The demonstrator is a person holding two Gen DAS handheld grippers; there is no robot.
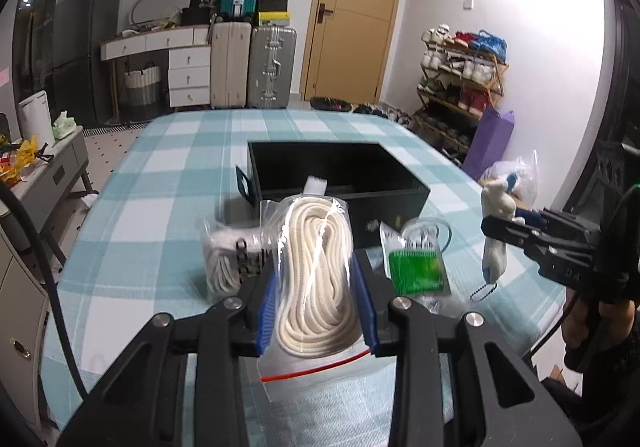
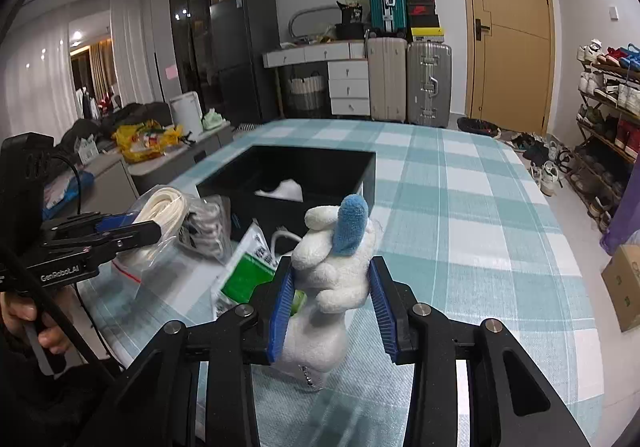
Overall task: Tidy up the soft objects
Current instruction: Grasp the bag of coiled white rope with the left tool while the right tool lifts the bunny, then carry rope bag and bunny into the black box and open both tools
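- The bagged rope coil (image 1: pixel 316 279) sat squeezed between the left gripper (image 1: pixel 318 311)'s blue pads, lifted clear of the checked tablecloth (image 1: pixel 168 175), likely bound for the black box (image 1: pixel 340 175).
- The plush toy (image 2: pixel 336 275) stood upright between the right gripper (image 2: pixel 334 311)'s closed pads, carried just short of the box.
- A green packet (image 1: pixel 416 267) lay beside the box.

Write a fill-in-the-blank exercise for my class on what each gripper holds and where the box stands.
1. The left gripper holds a clear bag of coiled ____.
2. The right gripper is shut on a white plush toy with a ____ ear.
3. The open box on the checked tablecloth is ____ in colour.

Missing words: rope; blue; black
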